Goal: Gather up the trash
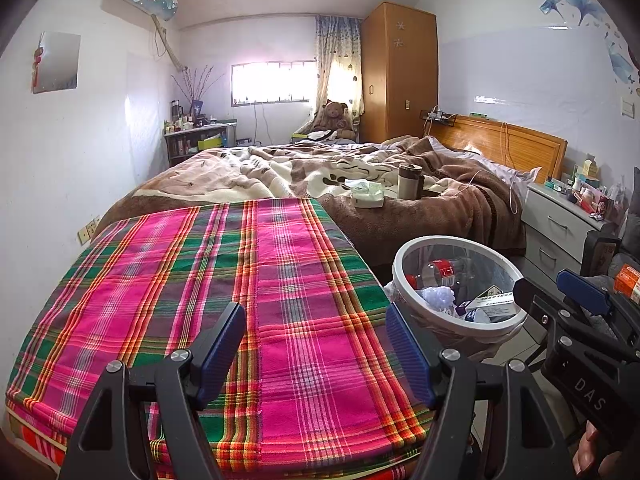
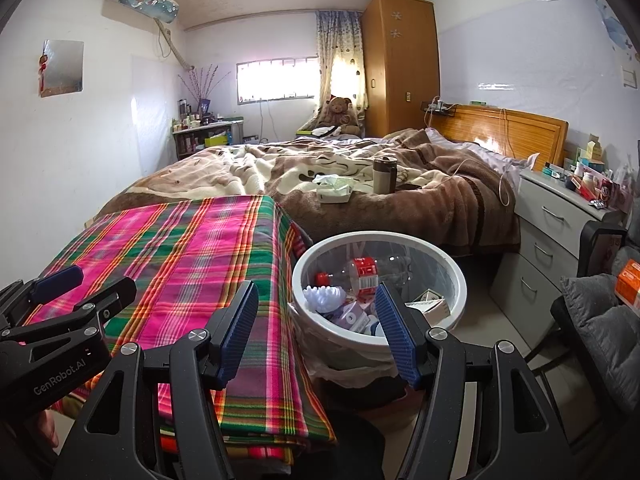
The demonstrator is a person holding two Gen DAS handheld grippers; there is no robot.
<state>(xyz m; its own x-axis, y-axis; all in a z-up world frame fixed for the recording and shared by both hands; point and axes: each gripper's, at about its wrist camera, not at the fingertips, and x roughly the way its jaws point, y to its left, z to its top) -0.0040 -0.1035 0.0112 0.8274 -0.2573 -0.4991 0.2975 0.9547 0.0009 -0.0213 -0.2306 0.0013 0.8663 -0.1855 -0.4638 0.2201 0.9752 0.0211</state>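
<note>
A white round trash bin (image 1: pixel 452 239) (image 2: pixel 376 236) with a plastic liner stands on the floor, right of a table under a pink and green plaid cloth (image 1: pixel 240 280) (image 2: pixel 180 248). It holds a clear bottle with a red label (image 2: pixel 364 272), a white crumpled piece (image 2: pixel 324 294) and small cartons. My left gripper (image 1: pixel 316 344) (image 2: pixel 86 286) hangs open over the near part of the cloth with nothing between its blue pads. My right gripper (image 2: pixel 316 328) (image 1: pixel 554 288) is open and empty at the bin's near rim.
Behind the table lies a bed with a brown blanket (image 1: pixel 420 220), a tissue box (image 1: pixel 368 194) and a metal flask (image 1: pixel 410 180). A grey nightstand (image 2: pixel 560 216) with clutter stands right of the bin, and a chair with a grey cushion (image 2: pixel 600 328) nearer me.
</note>
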